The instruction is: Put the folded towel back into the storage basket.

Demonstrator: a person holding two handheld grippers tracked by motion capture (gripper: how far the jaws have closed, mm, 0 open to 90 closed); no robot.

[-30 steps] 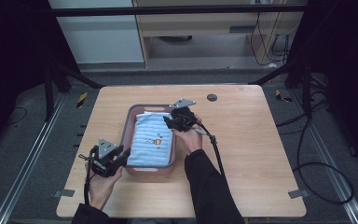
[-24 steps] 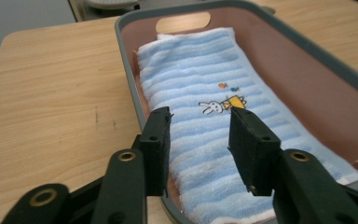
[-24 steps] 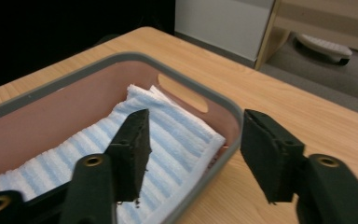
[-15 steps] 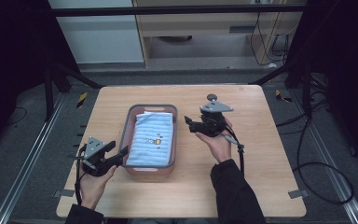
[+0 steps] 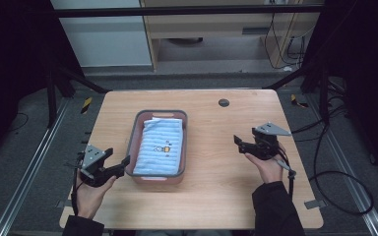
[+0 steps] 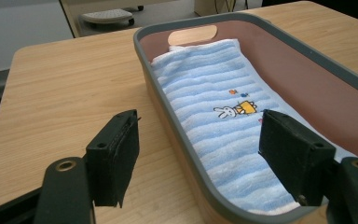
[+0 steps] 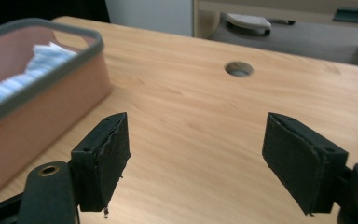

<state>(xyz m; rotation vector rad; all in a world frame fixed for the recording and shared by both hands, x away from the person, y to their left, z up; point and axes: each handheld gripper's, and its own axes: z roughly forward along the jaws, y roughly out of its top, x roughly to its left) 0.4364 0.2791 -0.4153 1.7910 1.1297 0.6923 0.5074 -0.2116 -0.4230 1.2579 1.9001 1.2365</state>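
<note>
A pink bin with a grey rim stands mid-table, and a folded blue striped towel with a rabbit picture lies inside it. My left gripper is at the bin's near left corner. Its jaws have just been opening and stand wide. In the left gripper view the bin's rim and the towel lie ahead of my left gripper, and no pad touches them. My right gripper hovers right of the bin, pointing towards it. Its jaws have just been opening, and the right gripper has only bare table between them.
A round cable hole sits in the tabletop behind the right gripper, also visible as the hole ahead in the right gripper view. The bin's side wall is to that gripper's left. Cables trail off the table's right edge.
My right gripper has left the bin's right rim and travelled right across the table, jaws spreading. My left gripper has drawn slightly back from the bin and opened.
</note>
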